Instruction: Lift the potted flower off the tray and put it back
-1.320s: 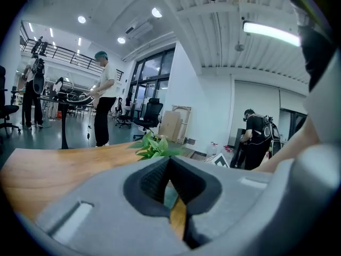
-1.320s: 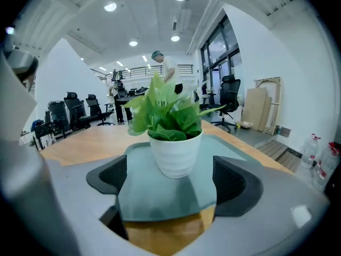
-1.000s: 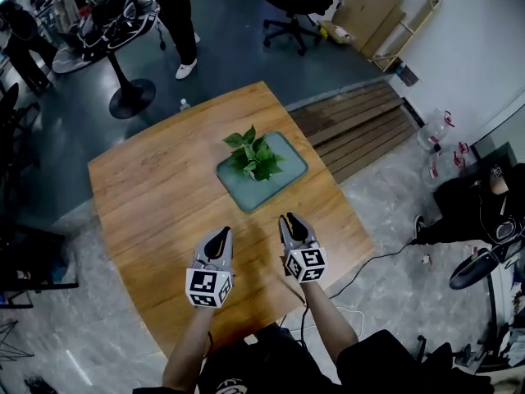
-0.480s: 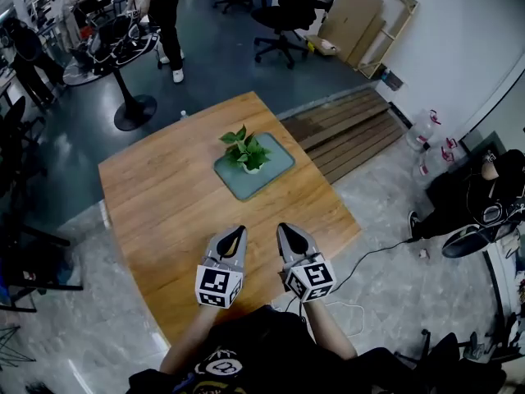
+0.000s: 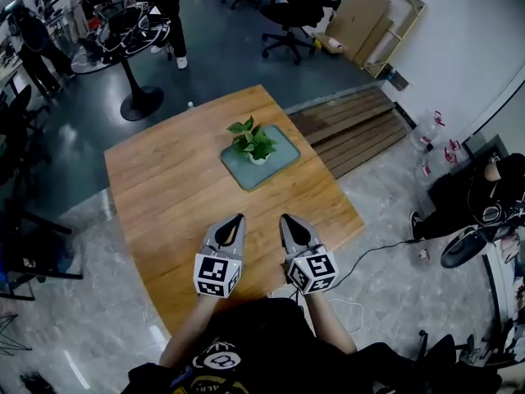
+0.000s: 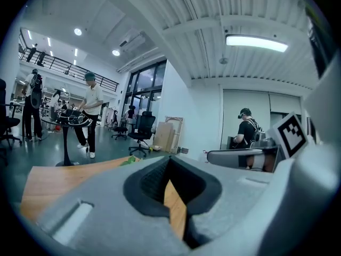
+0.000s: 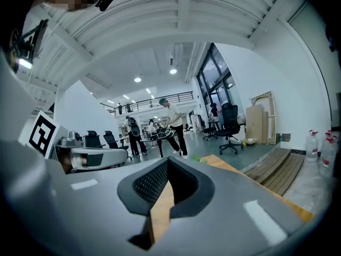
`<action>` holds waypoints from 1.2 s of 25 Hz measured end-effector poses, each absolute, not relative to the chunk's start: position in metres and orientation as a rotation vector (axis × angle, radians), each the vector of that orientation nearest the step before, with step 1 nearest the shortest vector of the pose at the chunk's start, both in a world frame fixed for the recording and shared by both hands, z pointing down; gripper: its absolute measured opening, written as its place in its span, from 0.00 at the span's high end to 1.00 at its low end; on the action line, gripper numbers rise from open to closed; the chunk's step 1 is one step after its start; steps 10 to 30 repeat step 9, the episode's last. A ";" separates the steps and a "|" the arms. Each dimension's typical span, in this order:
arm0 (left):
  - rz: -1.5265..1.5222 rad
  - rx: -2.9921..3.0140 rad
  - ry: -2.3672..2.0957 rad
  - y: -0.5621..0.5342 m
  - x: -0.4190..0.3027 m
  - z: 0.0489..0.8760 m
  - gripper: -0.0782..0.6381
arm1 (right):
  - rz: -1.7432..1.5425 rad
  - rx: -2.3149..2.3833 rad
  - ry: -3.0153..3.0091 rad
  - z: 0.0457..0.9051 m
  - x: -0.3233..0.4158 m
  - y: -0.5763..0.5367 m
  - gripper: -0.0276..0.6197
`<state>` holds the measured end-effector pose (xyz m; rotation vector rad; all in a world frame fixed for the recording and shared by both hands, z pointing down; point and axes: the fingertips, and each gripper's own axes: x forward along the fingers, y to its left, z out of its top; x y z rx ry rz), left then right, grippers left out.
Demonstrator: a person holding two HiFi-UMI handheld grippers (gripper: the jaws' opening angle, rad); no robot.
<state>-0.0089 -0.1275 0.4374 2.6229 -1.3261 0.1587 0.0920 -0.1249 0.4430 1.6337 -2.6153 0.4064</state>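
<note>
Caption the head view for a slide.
Left tool and right tool, shut and empty, over the wooden table; potted flower stands on its tray beyond.

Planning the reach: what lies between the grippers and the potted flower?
Nothing but bare wooden table, seen in the head view; the potted flower sits on its tray.

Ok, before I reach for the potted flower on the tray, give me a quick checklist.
1. The potted flower stands upright on the tray: ok.
2. The left claw is empty: ok.
3. The right claw is empty: ok.
4. Claws open for a grab: not ok, both are shut.
5. Claws close to the flower: not ok, both hang over the near part of the table, well short of the tray.
6. Pot free for a grip: cannot tell, the leaves cover most of it.
</note>
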 end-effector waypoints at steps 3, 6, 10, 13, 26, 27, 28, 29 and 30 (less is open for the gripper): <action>0.148 2.618 -1.322 -0.127 -0.010 0.438 0.89 | 0.398 1.649 -2.608 0.442 0.095 -0.125 0.95; 0.144 2.617 -1.310 -0.128 -0.008 0.437 0.90 | 0.394 1.649 -2.608 0.440 0.096 -0.127 0.95; 0.148 2.619 -1.293 -0.129 -0.004 0.436 0.90 | 0.395 1.640 -2.616 0.437 0.096 -0.129 0.95; 0.148 2.619 -1.293 -0.129 -0.004 0.436 0.90 | 0.395 1.640 -2.616 0.437 0.096 -0.129 0.95; 0.148 2.619 -1.293 -0.129 -0.004 0.436 0.90 | 0.395 1.640 -2.616 0.437 0.096 -0.129 0.95; 0.148 2.619 -1.293 -0.129 -0.004 0.436 0.90 | 0.395 1.640 -2.616 0.437 0.096 -0.129 0.95; 0.148 2.619 -1.293 -0.129 -0.004 0.436 0.90 | 0.395 1.640 -2.616 0.437 0.096 -0.129 0.95; 0.148 2.619 -1.293 -0.129 -0.004 0.436 0.90 | 0.395 1.640 -2.616 0.437 0.096 -0.129 0.95; 0.148 2.619 -1.293 -0.129 -0.004 0.436 0.90 | 0.395 1.640 -2.616 0.437 0.096 -0.129 0.95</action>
